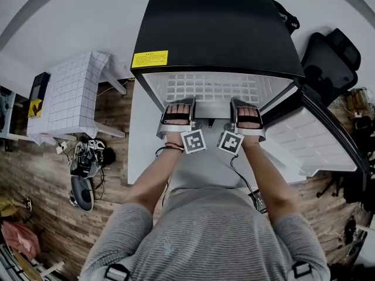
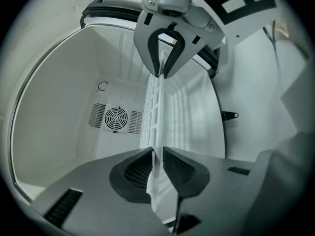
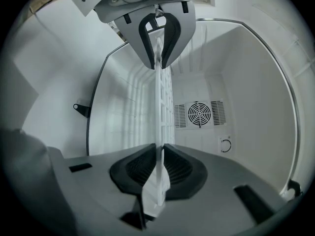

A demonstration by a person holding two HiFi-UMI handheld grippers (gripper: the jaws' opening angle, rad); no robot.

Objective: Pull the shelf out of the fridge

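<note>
A black mini fridge stands open in front of me, with a white wire shelf inside it. My left gripper and right gripper sit side by side at the shelf's front edge. In the left gripper view the jaws are shut on the thin edge of the shelf, and the other gripper clamps the same edge further along. The right gripper view shows its jaws pressed on the shelf too, with the left gripper beyond.
The fridge door hangs open to the right. A white gridded box stands at the left, above cables and shoes on the wooden floor. A black chair is at the upper right. A fan vent sits on the fridge's back wall.
</note>
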